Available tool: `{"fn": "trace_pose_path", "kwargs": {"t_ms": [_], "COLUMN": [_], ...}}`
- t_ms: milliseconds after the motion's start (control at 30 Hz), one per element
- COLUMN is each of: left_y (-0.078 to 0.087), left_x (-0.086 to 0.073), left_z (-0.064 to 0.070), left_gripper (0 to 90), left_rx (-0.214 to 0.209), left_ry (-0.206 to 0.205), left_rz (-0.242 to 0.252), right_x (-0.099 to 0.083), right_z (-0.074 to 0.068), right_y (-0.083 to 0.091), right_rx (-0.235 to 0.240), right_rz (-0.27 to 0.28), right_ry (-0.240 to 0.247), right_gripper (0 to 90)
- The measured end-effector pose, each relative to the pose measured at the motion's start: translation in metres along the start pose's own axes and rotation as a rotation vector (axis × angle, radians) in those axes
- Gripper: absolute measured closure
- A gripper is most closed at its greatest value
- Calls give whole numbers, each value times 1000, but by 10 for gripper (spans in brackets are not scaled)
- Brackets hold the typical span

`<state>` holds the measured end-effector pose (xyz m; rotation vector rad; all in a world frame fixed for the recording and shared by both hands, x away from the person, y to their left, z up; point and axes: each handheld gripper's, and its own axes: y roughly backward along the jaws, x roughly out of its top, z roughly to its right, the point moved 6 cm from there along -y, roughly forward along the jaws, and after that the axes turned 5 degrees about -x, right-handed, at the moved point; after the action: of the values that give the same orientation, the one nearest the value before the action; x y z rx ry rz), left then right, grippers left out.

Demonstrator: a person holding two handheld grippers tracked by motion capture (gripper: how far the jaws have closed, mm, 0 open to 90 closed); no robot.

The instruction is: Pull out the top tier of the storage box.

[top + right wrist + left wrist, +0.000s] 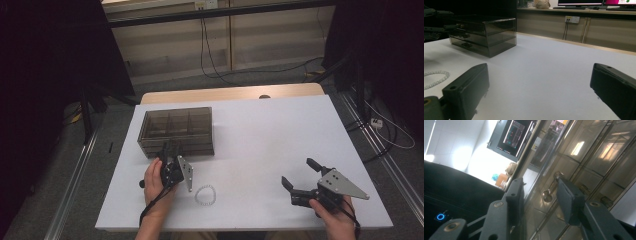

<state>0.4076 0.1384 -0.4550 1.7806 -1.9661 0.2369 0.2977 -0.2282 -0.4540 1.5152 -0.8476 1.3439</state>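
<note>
A: The drawer knob (547, 195) sits between the left gripper (541, 195)'s two black jaws, a small round metal pull on the front of a smoky see-through drawer box (176, 131). The jaws stand apart on either side of it, with a gap on both sides, so nothing is gripped yet.

B: And outward from those fingers?

A: The front of the box is right ahead of them, with more knobs showing on its drawers. From above, the person's left hand (156, 181) holds that gripper up against the near face of the box. Just to the right of the hand, a white bead bracelet (205, 195) lies loose on the white table (270, 135).

B: The other hand?

A: The right gripper (300, 175) is well apart, near the table's front right, jaws spread wide and empty, hovering low over bare tabletop.

B: How far along is it?

A: Early, by my reading. The drawers look shut and the bracelet is outside the box. Closing on the knob, pulling the drawer and stowing the bracelet seem to remain.
</note>
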Motion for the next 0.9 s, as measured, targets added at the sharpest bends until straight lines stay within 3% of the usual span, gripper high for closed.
{"fn": "trace_pose_path", "kwargs": {"t_ms": [467, 533, 667, 900], "left_y": [-3, -4, -4, -9], "left_x": [3, 3, 3, 2], "left_z": [5, 7, 9, 10], "left_gripper": [654, 668, 664, 697], "left_rx": [-18, -24, -32, -35], "left_ry": [-51, -39, -69, -56], "left_rz": [7, 18, -4, 1], "right_x": [0, -1, 0, -1], "right_z": [1, 1, 1, 1], "right_y": [-1, -1, -1, -1], "right_rx": [-1, 0, -1, 0], "right_rz": [0, -3, -1, -2], "right_ry": [-3, -1, -1, -3], "right_gripper": [16, 16, 16, 16]}}
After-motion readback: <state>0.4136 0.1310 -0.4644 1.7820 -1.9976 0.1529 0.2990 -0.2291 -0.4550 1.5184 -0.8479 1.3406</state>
